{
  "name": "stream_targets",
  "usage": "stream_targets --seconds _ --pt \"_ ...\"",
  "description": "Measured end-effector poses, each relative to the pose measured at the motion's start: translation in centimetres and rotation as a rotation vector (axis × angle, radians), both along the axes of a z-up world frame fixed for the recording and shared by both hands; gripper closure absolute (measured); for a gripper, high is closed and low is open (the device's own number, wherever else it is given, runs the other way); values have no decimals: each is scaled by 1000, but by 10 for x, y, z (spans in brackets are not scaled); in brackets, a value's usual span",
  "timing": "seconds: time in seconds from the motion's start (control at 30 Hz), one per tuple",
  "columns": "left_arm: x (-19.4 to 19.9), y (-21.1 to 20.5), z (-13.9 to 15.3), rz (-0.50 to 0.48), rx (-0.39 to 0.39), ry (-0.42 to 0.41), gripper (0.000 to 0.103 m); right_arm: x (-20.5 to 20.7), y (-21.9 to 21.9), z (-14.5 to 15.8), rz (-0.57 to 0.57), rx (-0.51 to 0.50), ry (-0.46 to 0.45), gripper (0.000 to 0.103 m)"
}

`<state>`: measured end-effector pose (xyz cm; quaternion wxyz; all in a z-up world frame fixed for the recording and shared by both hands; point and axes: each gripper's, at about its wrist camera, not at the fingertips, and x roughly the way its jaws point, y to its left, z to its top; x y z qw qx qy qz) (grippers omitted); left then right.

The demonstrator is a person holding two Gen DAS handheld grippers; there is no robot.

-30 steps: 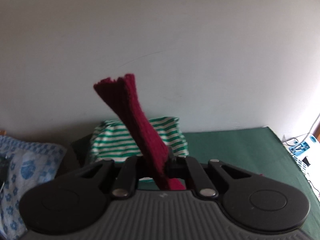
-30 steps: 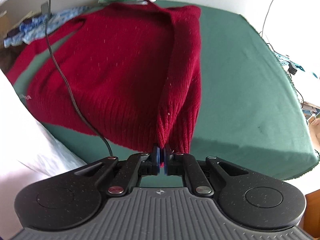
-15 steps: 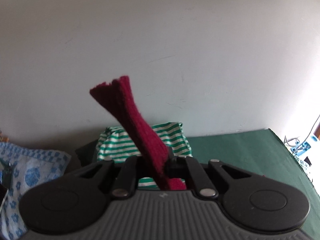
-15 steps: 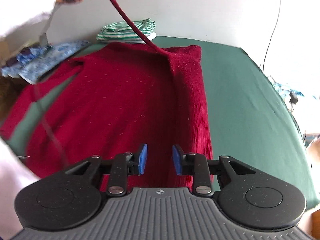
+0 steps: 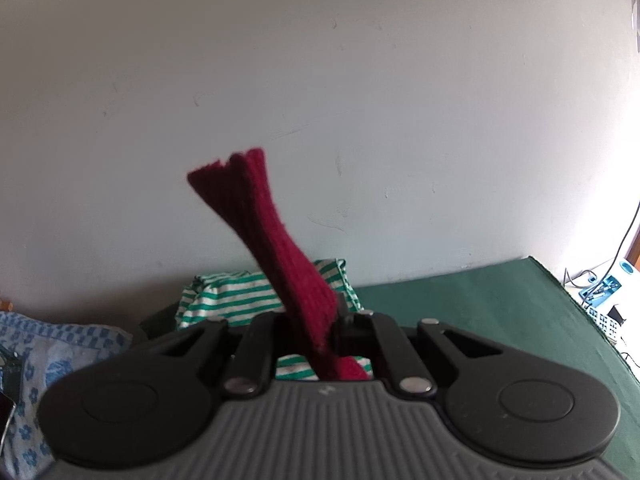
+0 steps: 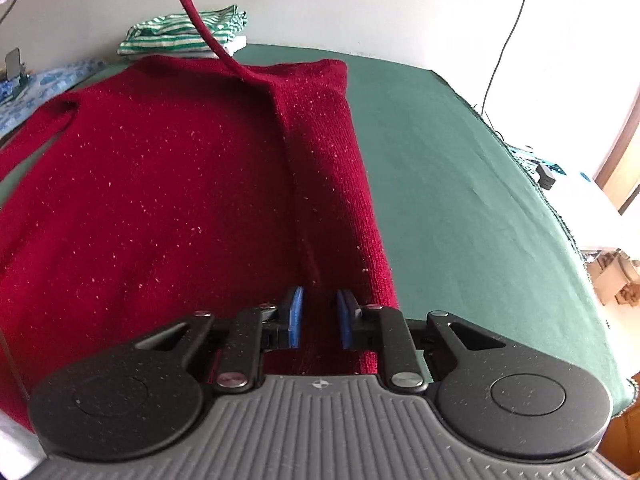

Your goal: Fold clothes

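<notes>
A dark red knitted sweater (image 6: pixel 168 184) lies spread on the green table cover (image 6: pixel 460 184), its right side folded inward. Its right sleeve (image 6: pixel 192 8) rises taut toward the top of the right wrist view. My left gripper (image 5: pixel 320 320) is shut on that sleeve's cuff (image 5: pixel 256 216), held high above the table and facing the wall. My right gripper (image 6: pixel 319 316) is open, its blue pads (image 6: pixel 295 312) just above the sweater's near hem, holding nothing.
A folded green-and-white striped garment (image 6: pixel 188 36) lies at the table's back, also in the left wrist view (image 5: pixel 236 300). Blue patterned cloth (image 5: pixel 48 356) lies at the left. A white wall (image 5: pixel 320 80) stands behind. Cables and clutter (image 6: pixel 544 172) are off the right edge.
My right gripper let go of the sweater's hem and now stands open over it. My left gripper rose a little with the sleeve cuff still held.
</notes>
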<state>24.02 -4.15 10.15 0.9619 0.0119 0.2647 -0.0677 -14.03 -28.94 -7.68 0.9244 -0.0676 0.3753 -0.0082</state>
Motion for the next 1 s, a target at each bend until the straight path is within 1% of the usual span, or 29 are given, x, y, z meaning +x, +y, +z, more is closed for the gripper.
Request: stream_targets --seconds 0.03,0.1,0.23,0.27,0.37,0.4,0.43,0.47,0.5,0.53,0.6,0.63,0.7,0.77,0.8,0.87,0.93,0.97,1.0 --pt "0 -1 0 1 4 -2 98 0 -2 3 -14 17 6 98" --pt "1 -1 -2 4 15 4 98 0 -6 13 -29 119 -1 98" --pt "-7 9 2 5 -12 -32 98 -11 -3 35 21 271 -39 98" --pt "-9 13 2 12 -9 -43 98 -12 -2 34 34 291 -28 98" --pt "-11 21 -12 34 17 -33 98 -13 1 16 62 298 44 96" --pt "-10 22 -20 41 35 -19 98 -13 1 9 61 294 58 95" --pt "-9 24 -28 48 53 -4 98 -16 1 5 62 301 52 92" --pt "-8 25 -36 54 71 10 98 -20 0 7 65 319 40 81" --pt "-7 27 -44 61 89 25 98 -23 -3 12 59 341 44 75" --pt "-6 30 -49 72 91 32 98 -27 -6 18 54 366 33 71" --pt "-4 36 -58 95 90 46 98 -43 -12 28 37 379 7 71" --pt "-3 39 -62 106 89 52 98 -51 -15 29 14 377 14 71" --pt "0 43 -69 123 93 61 98 -61 -20 25 -21 396 56 71" --pt "6 43 -74 134 101 63 98 -67 -19 16 -17 405 104 72" --pt "9 44 -75 139 105 64 98 -68 -15 16 -15 375 102 78" --pt "10 44 -75 145 94 66 98 -69 -8 16 -14 327 103 85" --pt "17 48 -65 146 85 59 98 -71 -12 23 -17 389 120 86" --pt "13 48 -63 145 83 53 98 -74 -15 26 -18 420 121 82" --pt "11 45 -60 141 83 50 98 -80 -16 28 -26 420 120 79"
